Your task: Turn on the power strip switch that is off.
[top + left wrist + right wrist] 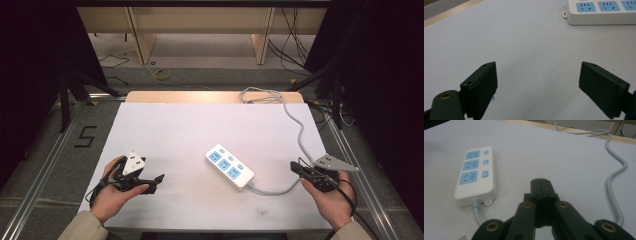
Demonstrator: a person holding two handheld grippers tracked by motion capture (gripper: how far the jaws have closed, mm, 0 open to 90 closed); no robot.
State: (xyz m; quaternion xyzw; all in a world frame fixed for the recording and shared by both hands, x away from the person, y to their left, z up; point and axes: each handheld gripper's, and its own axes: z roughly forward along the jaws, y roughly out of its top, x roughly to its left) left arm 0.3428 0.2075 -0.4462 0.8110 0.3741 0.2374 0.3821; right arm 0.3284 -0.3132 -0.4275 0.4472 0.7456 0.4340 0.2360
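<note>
A white power strip (229, 166) with three blue sockets lies near the middle of the white table top (190, 130); it also shows as the power strip (475, 173) and the power strip (599, 11) in the gripper views. Its grey cord (297, 125) runs off its near end, curves round to the right and goes to the back of the table. My left gripper (156, 182) rests low at the front left, jaws wide apart with nothing between them (539, 82). My right gripper (295, 167) sits at the front right, jaws pressed together on nothing (541, 185), pointing toward the strip.
The cord (615, 182) lies in loops along the right side of the table. A wooden edge (215, 96) borders the table's far side. Floor cables and desk legs stand beyond it. A "5" mark (86, 136) is on the floor at left.
</note>
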